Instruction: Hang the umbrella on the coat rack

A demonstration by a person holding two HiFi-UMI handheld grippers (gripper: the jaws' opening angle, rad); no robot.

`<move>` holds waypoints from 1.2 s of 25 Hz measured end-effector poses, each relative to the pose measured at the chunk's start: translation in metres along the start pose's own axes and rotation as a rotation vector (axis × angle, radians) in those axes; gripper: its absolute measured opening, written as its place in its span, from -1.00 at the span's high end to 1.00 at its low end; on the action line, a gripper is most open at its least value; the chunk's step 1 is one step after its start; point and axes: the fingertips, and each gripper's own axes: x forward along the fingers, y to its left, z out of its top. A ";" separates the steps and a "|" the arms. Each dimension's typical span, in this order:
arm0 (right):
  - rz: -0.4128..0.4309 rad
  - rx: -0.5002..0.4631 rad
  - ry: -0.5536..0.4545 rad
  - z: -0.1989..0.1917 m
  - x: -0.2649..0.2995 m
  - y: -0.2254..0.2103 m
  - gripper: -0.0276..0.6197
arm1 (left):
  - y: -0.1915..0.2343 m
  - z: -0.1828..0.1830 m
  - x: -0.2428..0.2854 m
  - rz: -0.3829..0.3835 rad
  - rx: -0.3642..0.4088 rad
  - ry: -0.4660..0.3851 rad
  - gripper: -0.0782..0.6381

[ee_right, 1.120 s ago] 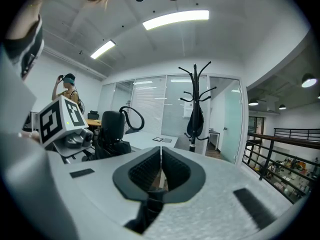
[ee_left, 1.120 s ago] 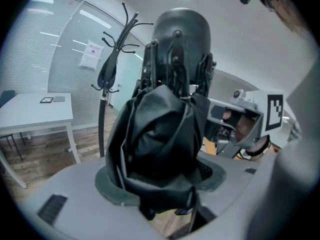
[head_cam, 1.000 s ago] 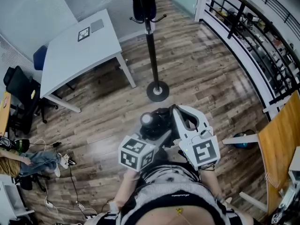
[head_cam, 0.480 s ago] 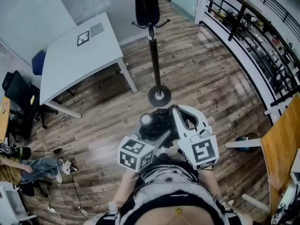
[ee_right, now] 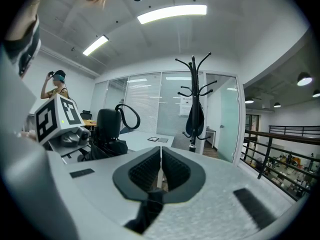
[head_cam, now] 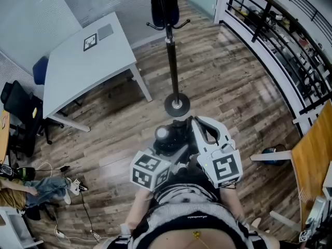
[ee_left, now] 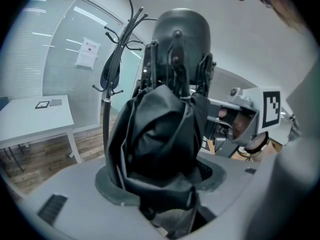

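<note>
Wood flooring (head_cam: 233,82) spreads below, with the coat rack (head_cam: 171,56) at upper centre. A folded umbrella (ee_left: 160,129) is grasped by the left tool (head_cam: 171,148) at lower centre, handle uppermost, well apart from the rack's hooks, presumably so its strap can be hooked on. The right tool (ee_right: 160,171) is clenched on nothing.

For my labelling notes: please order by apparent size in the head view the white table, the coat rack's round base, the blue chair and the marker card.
1. white table.
2. round base and blue chair: alike; the chair is partly hidden behind the table, so unranked.
3. marker card, smallest.
</note>
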 end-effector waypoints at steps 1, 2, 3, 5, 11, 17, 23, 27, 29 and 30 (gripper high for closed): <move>0.001 0.001 0.001 -0.001 0.001 0.001 0.88 | 0.001 -0.001 0.000 0.000 0.000 0.000 0.04; 0.003 0.000 0.003 -0.001 0.002 0.002 0.88 | 0.002 -0.001 -0.001 0.000 -0.001 0.000 0.04; 0.006 -0.003 0.005 -0.002 0.002 0.002 0.88 | 0.002 -0.002 0.000 0.000 -0.003 -0.001 0.04; 0.012 -0.010 0.008 -0.002 0.003 0.003 0.88 | 0.002 -0.002 -0.001 0.001 -0.006 -0.004 0.04; 0.031 -0.020 0.006 0.003 0.014 0.004 0.88 | 0.010 0.003 -0.002 0.019 -0.027 -0.016 0.04; 0.063 -0.029 -0.004 0.007 0.032 -0.002 0.88 | 0.024 0.012 0.004 0.040 -0.032 -0.019 0.04; 0.071 -0.017 -0.012 0.011 0.053 -0.015 0.88 | 0.041 0.025 0.013 0.057 -0.037 -0.011 0.04; 0.075 -0.020 -0.015 0.014 0.067 -0.029 0.88 | 0.050 0.040 0.025 0.061 -0.030 -0.017 0.04; 0.078 -0.025 -0.017 0.015 0.076 -0.035 0.88 | 0.056 0.047 0.031 0.062 -0.027 -0.021 0.04; 0.078 -0.025 -0.017 0.016 0.080 -0.038 0.88 | 0.059 0.050 0.034 0.061 -0.027 -0.021 0.04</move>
